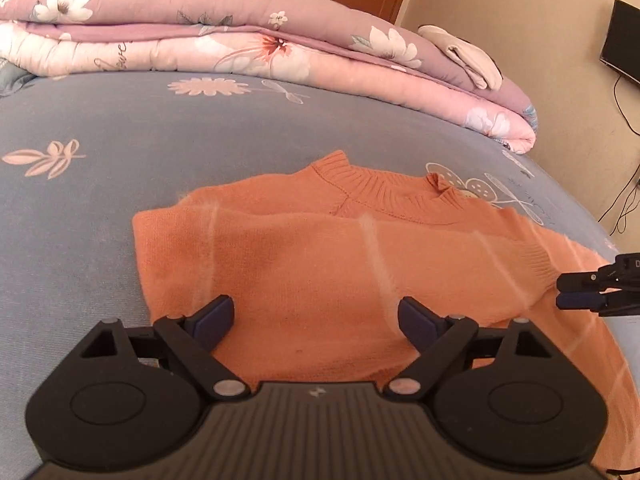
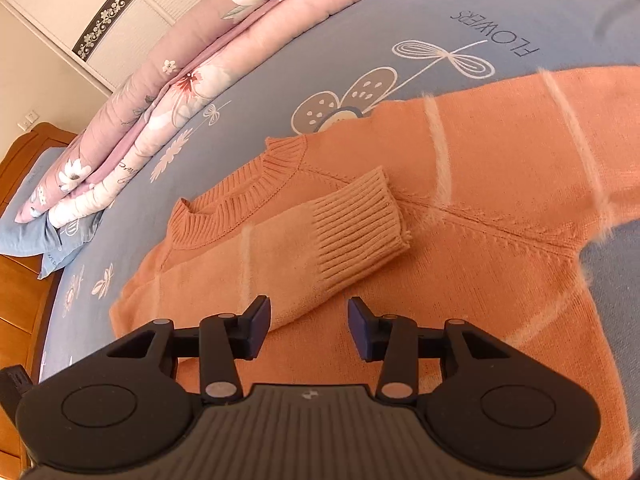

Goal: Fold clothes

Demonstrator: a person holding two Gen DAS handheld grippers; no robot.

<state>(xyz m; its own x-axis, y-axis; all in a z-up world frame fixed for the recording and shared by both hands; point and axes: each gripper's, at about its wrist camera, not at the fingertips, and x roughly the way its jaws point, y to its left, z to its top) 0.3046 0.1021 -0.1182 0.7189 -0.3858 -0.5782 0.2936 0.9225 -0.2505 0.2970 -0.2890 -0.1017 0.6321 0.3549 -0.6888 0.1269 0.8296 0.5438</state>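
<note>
left gripper (image 1: 316, 316) wide open, empty | right gripper (image 2: 308, 320) part open, empty | sweater (image 1: 320, 256) hem hidden behind grippers

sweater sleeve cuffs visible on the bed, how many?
1. A ribbed cuff lies folded across the orange sweater's chest, just below the collar. The other sleeve runs out of frame to the right, so its cuff is hidden.

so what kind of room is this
Most likely a bedroom. An orange sweater lies on a bed with a blue floral sheet, a folded pink quilt is stacked at its far side, and a wardrobe stands behind.
</note>
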